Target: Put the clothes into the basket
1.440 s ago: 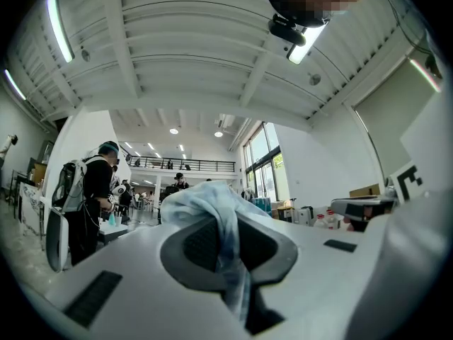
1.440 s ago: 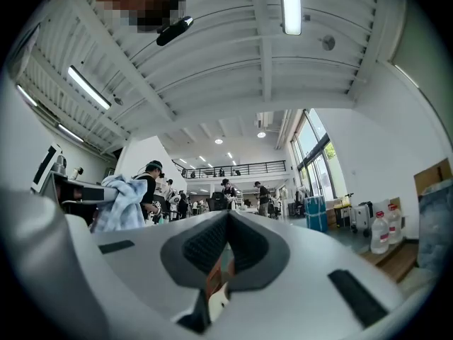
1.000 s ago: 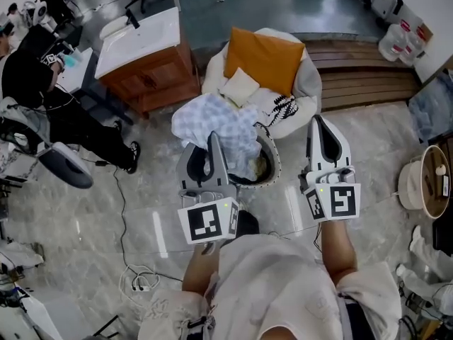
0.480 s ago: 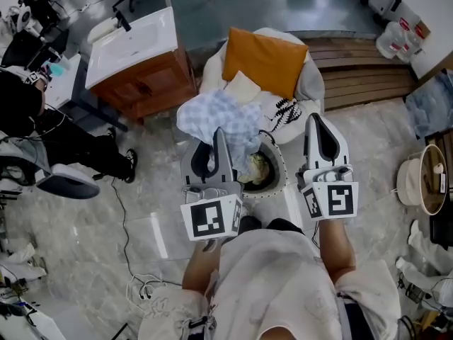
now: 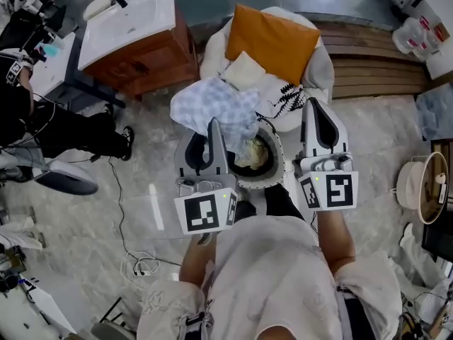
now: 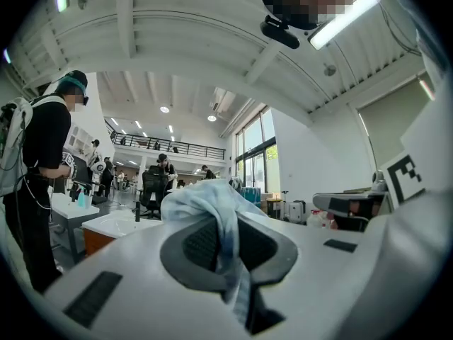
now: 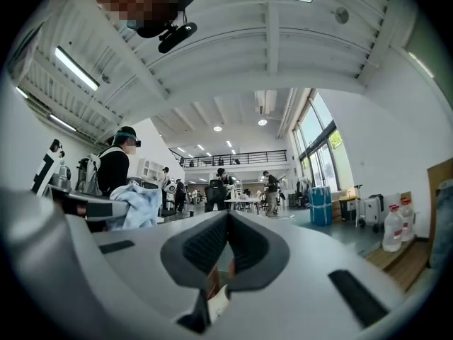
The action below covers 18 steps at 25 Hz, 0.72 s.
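A light blue checked cloth [image 5: 216,105] hangs bunched from my left gripper [image 5: 213,127], which is shut on it; in the left gripper view the cloth [image 6: 207,198] runs down between the pads of the left gripper [image 6: 225,222]. Just below stands a round grey basket [image 5: 282,165] with a yellowish garment [image 5: 251,151] inside. The cloth hangs over the basket's far left rim. My right gripper [image 5: 314,109] is held level to the right of the basket, shut with nothing in it; the right gripper view shows the right gripper [image 7: 228,214] with its pads meeting.
Behind the basket lies a white beanbag [image 5: 311,62] with an orange cushion [image 5: 272,37] and a cream pillow [image 5: 243,69]. A wooden cabinet with a white top [image 5: 131,20] stands at back left, a wooden bench [image 5: 371,62] at back right. A person in black [image 5: 42,122] is at left.
Both grippers have moved together with the blue cloth, which now covers less of the basket's opening, so the yellowish garment inside shows. The room has slid upward in the head view.
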Motion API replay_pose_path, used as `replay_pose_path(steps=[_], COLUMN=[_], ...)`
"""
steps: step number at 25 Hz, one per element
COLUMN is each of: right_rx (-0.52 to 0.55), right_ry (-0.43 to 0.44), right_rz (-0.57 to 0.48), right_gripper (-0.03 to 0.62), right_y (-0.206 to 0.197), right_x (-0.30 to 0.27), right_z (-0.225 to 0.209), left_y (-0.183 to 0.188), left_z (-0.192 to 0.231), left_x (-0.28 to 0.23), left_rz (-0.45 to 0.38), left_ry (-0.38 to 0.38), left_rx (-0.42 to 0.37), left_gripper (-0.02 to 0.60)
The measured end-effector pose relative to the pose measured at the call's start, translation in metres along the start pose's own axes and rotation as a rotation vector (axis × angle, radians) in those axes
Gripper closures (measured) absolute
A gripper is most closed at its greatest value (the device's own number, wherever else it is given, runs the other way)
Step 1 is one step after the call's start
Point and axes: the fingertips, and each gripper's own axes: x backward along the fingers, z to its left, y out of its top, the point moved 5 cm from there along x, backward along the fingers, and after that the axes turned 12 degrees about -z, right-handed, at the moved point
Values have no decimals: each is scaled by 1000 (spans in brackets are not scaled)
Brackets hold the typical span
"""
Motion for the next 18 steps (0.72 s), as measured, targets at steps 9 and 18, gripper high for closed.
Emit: replay_pose_path(steps=[9,18], right_rx=[-66,-114], right_ry=[120,153], right_rz=[73,136], right_gripper=[606,606], right_y=[-47,-85], right_x=[-25,-35], right_z=[-40,-54], left_y=[-40,-102], left_z=[-26,-35], left_x=[-18,-5], left_rz=[118,282], left_ry=[106,150], left_rx=[-39,3], left_gripper=[545,545])
